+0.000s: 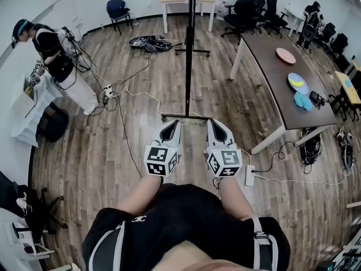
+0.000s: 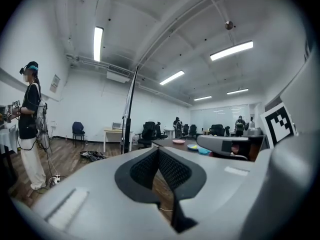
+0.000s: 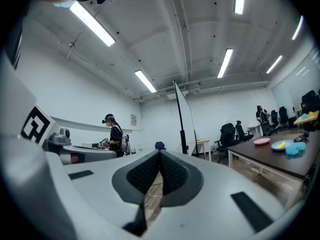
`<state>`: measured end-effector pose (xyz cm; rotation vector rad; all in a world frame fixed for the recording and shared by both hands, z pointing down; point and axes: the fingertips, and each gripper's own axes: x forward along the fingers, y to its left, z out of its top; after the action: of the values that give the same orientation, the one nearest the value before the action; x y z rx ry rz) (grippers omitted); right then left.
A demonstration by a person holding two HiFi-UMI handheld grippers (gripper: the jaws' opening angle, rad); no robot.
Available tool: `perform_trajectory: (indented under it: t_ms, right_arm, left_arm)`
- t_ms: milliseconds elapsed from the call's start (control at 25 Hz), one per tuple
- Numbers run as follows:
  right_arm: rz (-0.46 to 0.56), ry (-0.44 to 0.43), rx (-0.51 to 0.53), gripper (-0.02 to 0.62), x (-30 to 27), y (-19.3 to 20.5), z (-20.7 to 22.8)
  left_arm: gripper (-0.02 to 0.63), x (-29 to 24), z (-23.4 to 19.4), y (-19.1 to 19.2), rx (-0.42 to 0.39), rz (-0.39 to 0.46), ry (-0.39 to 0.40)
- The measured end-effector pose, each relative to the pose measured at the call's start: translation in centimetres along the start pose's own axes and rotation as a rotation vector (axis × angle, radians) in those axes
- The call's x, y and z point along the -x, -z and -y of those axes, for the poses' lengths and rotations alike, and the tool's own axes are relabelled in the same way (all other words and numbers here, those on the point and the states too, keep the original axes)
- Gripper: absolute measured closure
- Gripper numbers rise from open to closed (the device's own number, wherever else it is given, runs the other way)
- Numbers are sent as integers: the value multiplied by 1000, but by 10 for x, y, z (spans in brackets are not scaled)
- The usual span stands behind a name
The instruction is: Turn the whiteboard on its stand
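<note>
Whiteboard edge-on at centre, upright on stand; stand base on wood floor. Left gripper and right gripper side by side just short of base, apart from it, jaws of each drawn together, nothing between. Brown table to right, carrying pink plate and blue plate. Black office chairs beyond table. Person standing far left. Cables trailing across floor; power strip beside right gripper.
</note>
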<state>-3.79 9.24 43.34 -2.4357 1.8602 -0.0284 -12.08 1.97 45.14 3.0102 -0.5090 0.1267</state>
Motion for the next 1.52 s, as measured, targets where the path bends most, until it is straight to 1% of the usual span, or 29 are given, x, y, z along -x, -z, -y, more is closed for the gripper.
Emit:
perform_trajectory:
  t_ms: [200, 480, 600, 800, 920, 1080, 1320, 1520]
  right_arm:
    - [-9, -5, -21, 589, -5, -1, 16]
    - [-49, 48, -22, 589, -11, 19, 37]
    - [-44, 63, -24, 589, -25, 21, 49]
    - [-23, 82, -7, 589, -47, 14, 70]
    - [-27, 90, -3, 589, -71, 15, 84]
    - [-58, 81, -15, 589, -100, 19, 101]
    - [-96, 71, -24, 589, -148, 26, 125]
    - [-117, 77, -30, 589, -193, 30, 157]
  left_arm:
    - [597, -17, 2, -3, -1, -11, -2]
    - [597, -47, -2, 7, -2, -29, 43]
    - [597, -65, -9, 8, -6, -30, 49]
    - [597, -92, -23, 8, 10, -26, 33]
    - [597, -113, -36, 8, 3, -34, 29]
    - [597, -143, -55, 9, 25, -50, 5]
    - [597, -191, -81, 10, 46, -87, -8]
    - [597, -241, -103, 12, 59, -114, -10]
